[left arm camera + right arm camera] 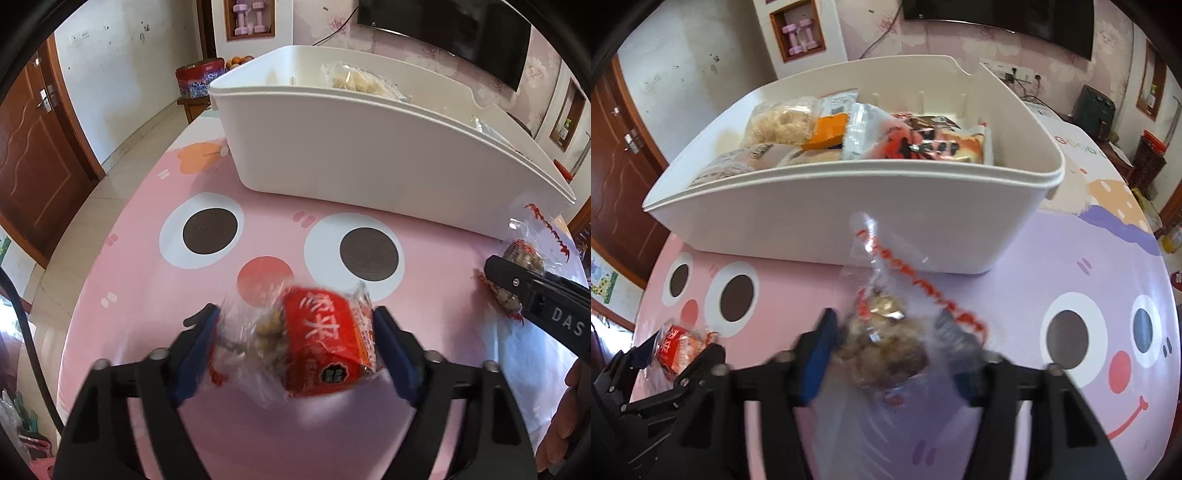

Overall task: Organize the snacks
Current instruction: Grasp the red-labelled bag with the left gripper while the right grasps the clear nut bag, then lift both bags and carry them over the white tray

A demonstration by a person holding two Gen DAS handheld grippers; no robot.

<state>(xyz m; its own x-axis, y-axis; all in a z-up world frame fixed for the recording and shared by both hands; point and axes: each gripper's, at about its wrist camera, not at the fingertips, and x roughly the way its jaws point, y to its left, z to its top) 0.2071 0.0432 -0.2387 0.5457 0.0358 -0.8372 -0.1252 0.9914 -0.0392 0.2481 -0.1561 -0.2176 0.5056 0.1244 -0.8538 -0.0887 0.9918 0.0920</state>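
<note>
Left tool (295, 332) grips the red snack pack (325, 343) above the counter (147, 258); right tool (886, 347) clamps a clear nut packet (882, 347). Lift each above the white bin (849, 218) rim before releasing.

Bin (820, 218): smooth white plastic, faint sheen.
Table cover (155, 295): smooth printed sheet, soft gloss.
Red-label snack (325, 343): crinkled clear film with a glossy red printed label.
Clear-wrapped snack (882, 350): thin shiny transparent film, rough crumbly contents.
Left gripper (295, 343): matt black plastic, blue pads (201, 339).
Door (29, 155): brown varnished wood, far left.
</note>
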